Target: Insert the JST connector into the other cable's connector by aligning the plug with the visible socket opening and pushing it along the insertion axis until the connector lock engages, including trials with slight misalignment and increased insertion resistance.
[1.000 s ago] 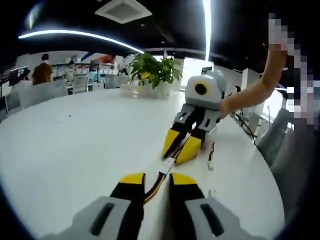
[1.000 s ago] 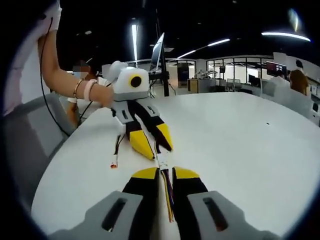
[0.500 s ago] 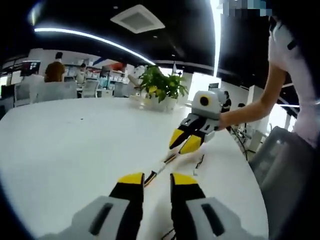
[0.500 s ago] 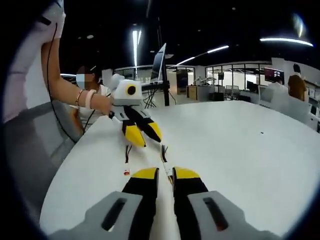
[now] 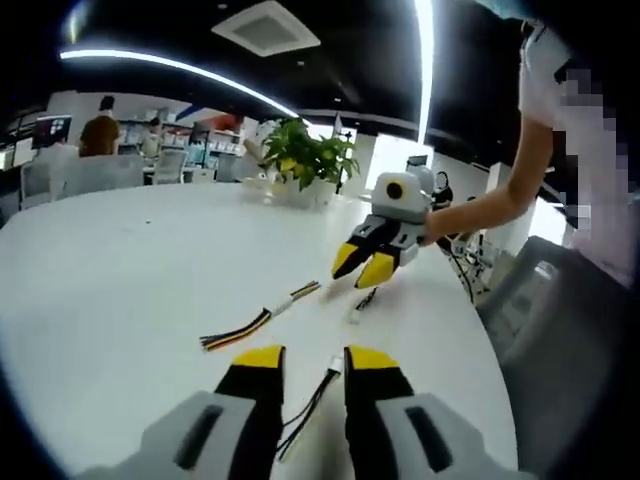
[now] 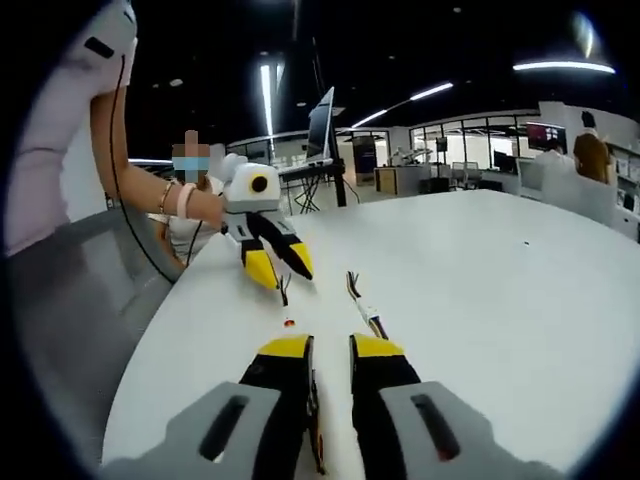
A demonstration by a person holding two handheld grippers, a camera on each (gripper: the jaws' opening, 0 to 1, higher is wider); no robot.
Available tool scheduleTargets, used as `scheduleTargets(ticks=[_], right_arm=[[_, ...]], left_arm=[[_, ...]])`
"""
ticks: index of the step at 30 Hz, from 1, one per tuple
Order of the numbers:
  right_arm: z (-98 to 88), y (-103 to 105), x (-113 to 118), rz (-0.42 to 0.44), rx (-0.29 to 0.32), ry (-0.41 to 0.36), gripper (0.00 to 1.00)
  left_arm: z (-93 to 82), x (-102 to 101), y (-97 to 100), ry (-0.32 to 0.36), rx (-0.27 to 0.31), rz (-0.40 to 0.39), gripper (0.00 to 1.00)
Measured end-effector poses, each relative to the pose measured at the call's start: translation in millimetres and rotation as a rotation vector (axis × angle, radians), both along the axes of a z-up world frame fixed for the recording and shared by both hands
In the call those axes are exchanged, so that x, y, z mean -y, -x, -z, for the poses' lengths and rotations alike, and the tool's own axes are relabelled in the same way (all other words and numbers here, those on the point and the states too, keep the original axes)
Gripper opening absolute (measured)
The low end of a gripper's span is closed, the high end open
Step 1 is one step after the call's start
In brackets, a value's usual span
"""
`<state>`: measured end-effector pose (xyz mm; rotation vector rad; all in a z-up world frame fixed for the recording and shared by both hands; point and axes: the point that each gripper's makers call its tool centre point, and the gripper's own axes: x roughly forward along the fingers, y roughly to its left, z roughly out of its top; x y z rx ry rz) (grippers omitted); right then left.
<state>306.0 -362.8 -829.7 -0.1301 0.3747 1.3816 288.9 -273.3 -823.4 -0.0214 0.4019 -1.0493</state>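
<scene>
A cable of coloured wires (image 5: 262,318) with a white JST connector (image 5: 301,292) along it lies loose on the white table (image 5: 120,270). The same cable (image 6: 364,302) lies ahead of my right jaws. My left gripper (image 5: 316,358) is open and low over the table. A second thin cable with a white plug (image 5: 334,366) lies under the gap. My right gripper (image 5: 362,268) hovers far across the table in a person's hand, open and holding nothing. From the other side, my right gripper (image 6: 331,348) stands open with wires (image 6: 315,420) below its gap. The left gripper (image 6: 277,265) faces it.
A potted plant (image 5: 305,160) stands at the table's far side. A short cable with a red tip (image 6: 288,320) lies by the left gripper. A grey chair (image 5: 560,330) sits at the table's edge. The person's arm (image 6: 140,180) reaches in. Desks and seated people fill the background.
Both grippers have let go of the cable and drawn apart. The cable that spanned between them now lies on the table.
</scene>
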Motion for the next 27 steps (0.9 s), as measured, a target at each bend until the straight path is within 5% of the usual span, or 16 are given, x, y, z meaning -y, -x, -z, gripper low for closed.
scheduleTargets(ticks=[13, 27], right_arm=[[11.9, 25.5, -5.8, -0.042, -0.039, 0.005, 0.14], [14.8, 31.0, -8.4, -0.043, -0.005, 0.035, 0.11]], left_arm=[[8.8, 11.5, 14.0, -0.011, -0.020, 0.052, 0.15], [15.2, 19.1, 14.4, 0.008, -0.029, 0.041, 0.13]])
